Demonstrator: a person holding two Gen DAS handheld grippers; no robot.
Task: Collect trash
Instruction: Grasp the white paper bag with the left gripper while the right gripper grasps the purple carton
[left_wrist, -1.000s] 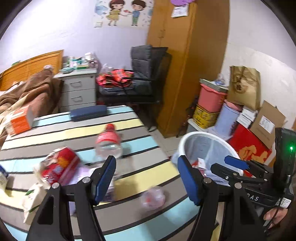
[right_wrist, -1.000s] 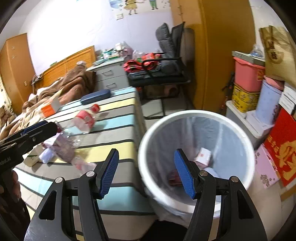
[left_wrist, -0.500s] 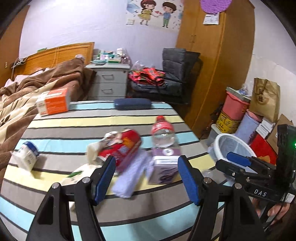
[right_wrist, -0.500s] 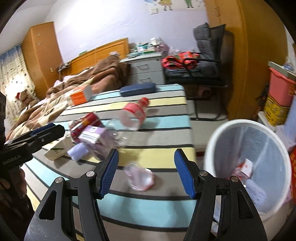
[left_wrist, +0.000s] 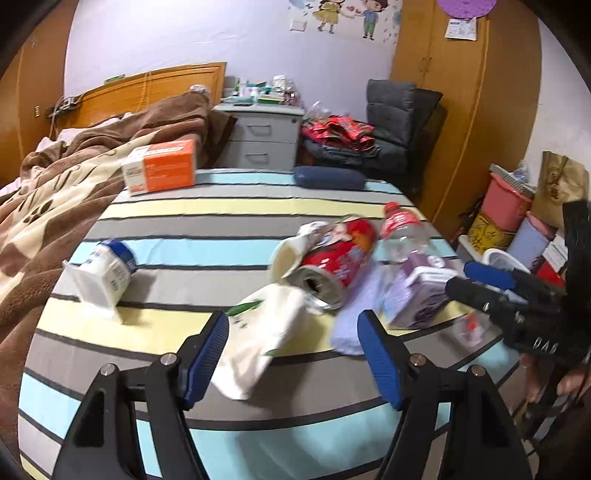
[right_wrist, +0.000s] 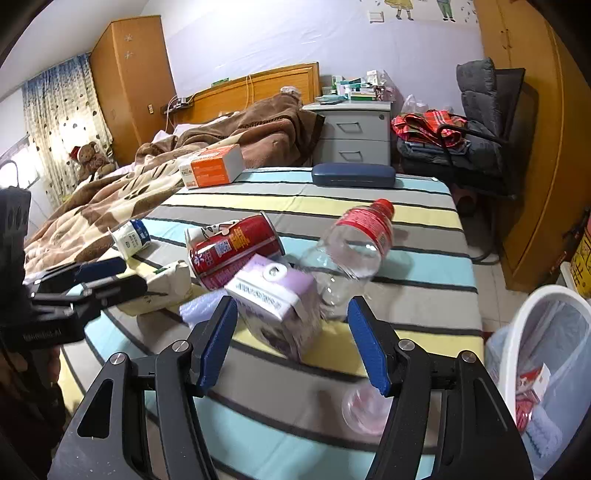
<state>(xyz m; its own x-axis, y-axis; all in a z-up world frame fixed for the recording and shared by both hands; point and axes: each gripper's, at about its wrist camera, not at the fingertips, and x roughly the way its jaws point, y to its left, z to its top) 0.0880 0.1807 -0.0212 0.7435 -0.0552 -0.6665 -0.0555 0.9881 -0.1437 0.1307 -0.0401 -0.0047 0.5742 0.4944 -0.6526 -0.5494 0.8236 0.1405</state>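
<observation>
Left gripper (left_wrist: 291, 354) opening over cream packet (left_wrist: 266, 332) | right gripper (right_wrist: 291, 341) wide, empty, around purple carton (right_wrist: 280, 306) | I risk nudging clear bottle (right_wrist: 351, 251) off striped table (right_wrist: 406, 317).

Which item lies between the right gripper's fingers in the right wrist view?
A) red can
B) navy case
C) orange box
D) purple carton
D: the purple carton lies on the striped bedcover in the gap between the right gripper fingers, which are open and not touching it.
</observation>
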